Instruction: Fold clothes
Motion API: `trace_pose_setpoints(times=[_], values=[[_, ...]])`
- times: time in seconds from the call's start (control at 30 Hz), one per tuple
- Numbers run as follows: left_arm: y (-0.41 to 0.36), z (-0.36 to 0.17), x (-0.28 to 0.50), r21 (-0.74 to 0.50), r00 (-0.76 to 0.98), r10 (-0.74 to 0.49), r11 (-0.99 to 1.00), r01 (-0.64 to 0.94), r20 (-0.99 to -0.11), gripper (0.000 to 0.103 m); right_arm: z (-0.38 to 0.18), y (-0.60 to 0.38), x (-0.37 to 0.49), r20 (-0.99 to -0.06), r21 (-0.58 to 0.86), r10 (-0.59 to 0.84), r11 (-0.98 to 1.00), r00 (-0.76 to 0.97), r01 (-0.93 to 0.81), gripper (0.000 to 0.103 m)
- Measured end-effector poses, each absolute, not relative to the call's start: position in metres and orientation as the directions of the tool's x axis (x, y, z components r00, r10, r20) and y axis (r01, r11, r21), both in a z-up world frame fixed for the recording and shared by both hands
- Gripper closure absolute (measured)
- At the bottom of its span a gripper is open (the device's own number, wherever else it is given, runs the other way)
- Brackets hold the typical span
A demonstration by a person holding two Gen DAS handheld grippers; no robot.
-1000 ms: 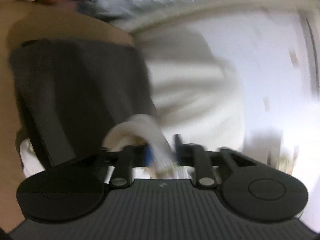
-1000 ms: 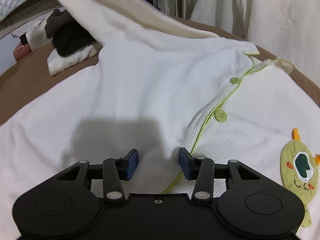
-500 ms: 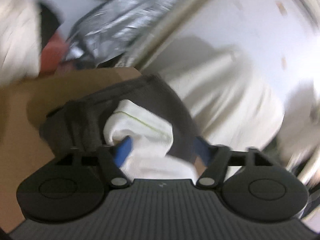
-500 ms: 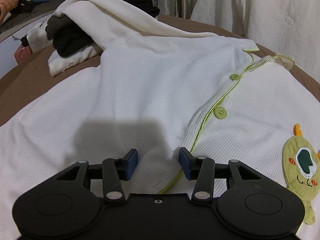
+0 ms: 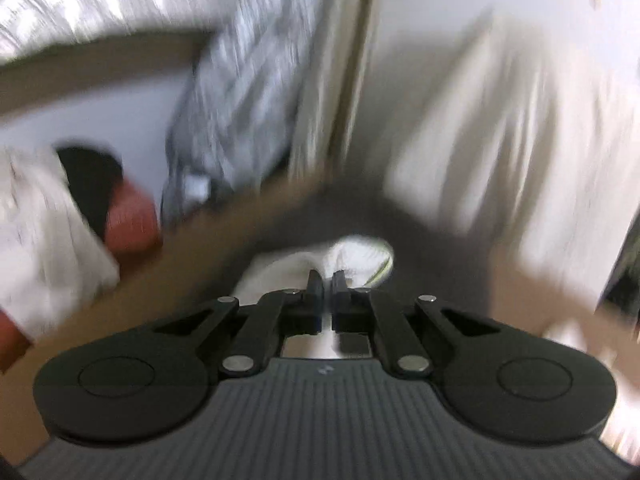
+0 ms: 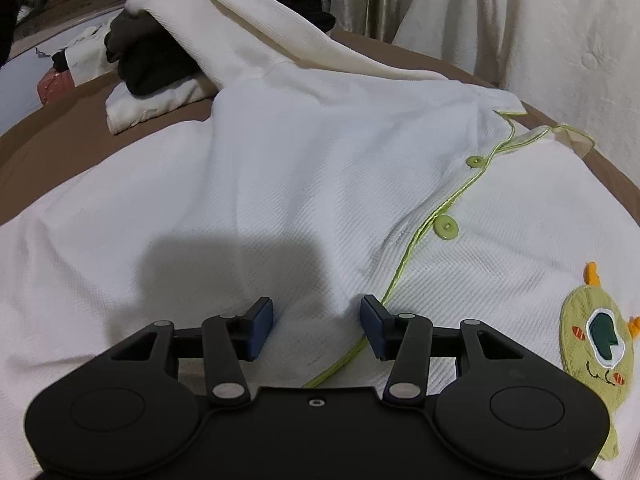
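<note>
White shirt (image 6: 320, 168) spreads flat ahead of and under our right claw (image 6: 317, 326), jaws wide apart, holding nothing; our left claw (image 5: 327, 280) pinches its cuff (image 5: 360, 254) shut.

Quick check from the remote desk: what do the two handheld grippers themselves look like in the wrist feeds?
Left gripper: black linkage arms with silver pivot pins, round black discs either side, grey ribbed body. Right gripper: the same black linkage and discs, smooth black body, blue pads.
</note>
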State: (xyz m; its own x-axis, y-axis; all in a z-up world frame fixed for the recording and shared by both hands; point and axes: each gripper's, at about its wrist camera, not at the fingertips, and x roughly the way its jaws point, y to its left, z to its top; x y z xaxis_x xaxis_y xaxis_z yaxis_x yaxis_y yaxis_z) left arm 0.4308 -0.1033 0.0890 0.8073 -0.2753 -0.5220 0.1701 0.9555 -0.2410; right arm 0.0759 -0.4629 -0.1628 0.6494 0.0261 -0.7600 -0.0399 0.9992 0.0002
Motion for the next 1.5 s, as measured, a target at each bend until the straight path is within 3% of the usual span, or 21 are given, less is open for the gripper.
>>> trace_pose_setpoints(times=[0.13,0.23,0.3,0.37,0.4,0.47,0.63,0.67,0.73,0.9,1.0,1.07,1.13,1.17,1.27,1.33,1.5], values=[[-0.085,0.118,0.440,-0.243,0.901,-0.141,0.969,0.041,-0.411,0.100,-0.158,-0.465,0.079,-0.767,0.032,0.041,0.999,0.640,-0.025,0.049],[-0.088,0.104,0.453,-0.137,0.903,0.039,0.985,-0.108,-0.428,0.096,-0.157,-0.470,0.077,-0.761,0.071,0.059,0.997,0.647,-0.007,0.049],[-0.096,0.086,0.465,-0.054,0.861,0.126,0.983,-0.175,-0.492,0.093,-0.158,-0.473,0.075,-0.761,0.086,0.065,0.996,0.645,0.000,0.049],[-0.104,0.079,0.456,-0.045,0.858,0.111,0.987,-0.154,-0.502,0.089,-0.157,-0.474,0.071,-0.764,0.082,0.062,0.997,0.642,0.001,0.049],[-0.108,0.076,0.451,-0.040,0.856,0.103,0.989,-0.143,-0.506,0.084,-0.153,-0.477,0.067,-0.759,0.089,0.066,0.996,0.648,0.002,0.049],[-0.125,0.082,0.410,-0.028,0.890,0.068,0.996,-0.090,-0.450,0.048,-0.144,-0.484,0.059,-0.742,0.115,0.081,0.993,0.666,0.007,0.049],[-0.163,0.092,0.305,-0.008,0.947,-0.028,1.000,0.027,-0.321,0.017,-0.117,-0.522,0.040,-0.673,0.220,0.067,0.969,0.736,0.112,0.048],[-0.167,0.086,0.285,-0.035,0.945,-0.053,0.998,0.044,-0.324,0.017,-0.115,-0.531,0.038,-0.663,0.257,0.068,0.956,0.745,0.142,0.048],[-0.175,0.061,0.255,-0.112,0.902,-0.175,0.984,0.141,-0.396,0.017,-0.113,-0.542,0.036,-0.646,0.325,0.079,0.928,0.760,0.179,0.048],[-0.184,-0.024,0.232,-0.221,0.726,-0.289,0.956,0.192,-0.624,0.020,-0.115,-0.528,0.028,-0.653,0.307,0.062,0.933,0.754,0.189,0.048],[-0.175,-0.060,0.227,-0.204,0.652,-0.276,0.961,0.186,-0.706,0.029,-0.117,-0.513,0.016,-0.669,0.281,0.063,0.944,0.741,0.173,0.048],[-0.173,-0.070,0.231,-0.197,0.618,-0.277,0.961,0.197,-0.736,0.050,-0.116,-0.499,0.004,-0.683,0.248,0.057,0.956,0.728,0.157,0.048],[-0.174,-0.079,0.229,-0.185,0.581,-0.285,0.956,0.226,-0.763,0.054,-0.114,-0.485,-0.008,-0.693,0.209,0.045,0.968,0.719,0.141,0.048],[-0.176,-0.083,0.225,-0.178,0.561,-0.292,0.952,0.249,-0.775,0.065,-0.114,-0.480,-0.012,-0.694,0.195,0.038,0.971,0.719,0.137,0.048],[-0.182,-0.094,0.214,-0.160,0.499,-0.309,0.934,0.319,-0.810,0.082,-0.115,-0.469,-0.019,-0.691,0.189,0.024,0.971,0.722,0.149,0.048],[-0.186,-0.102,0.206,-0.149,0.456,-0.316,0.919,0.365,-0.832,0.086,-0.116,-0.464,-0.020,-0.692,0.196,0.020,0.967,0.722,0.161,0.048],[-0.190,-0.118,0.192,-0.150,0.377,-0.328,0.890,0.430,-0.866,0.087,-0.120,-0.450,-0.013,-0.697,0.188,0.010,0.968,0.717,0.169,0.048]])
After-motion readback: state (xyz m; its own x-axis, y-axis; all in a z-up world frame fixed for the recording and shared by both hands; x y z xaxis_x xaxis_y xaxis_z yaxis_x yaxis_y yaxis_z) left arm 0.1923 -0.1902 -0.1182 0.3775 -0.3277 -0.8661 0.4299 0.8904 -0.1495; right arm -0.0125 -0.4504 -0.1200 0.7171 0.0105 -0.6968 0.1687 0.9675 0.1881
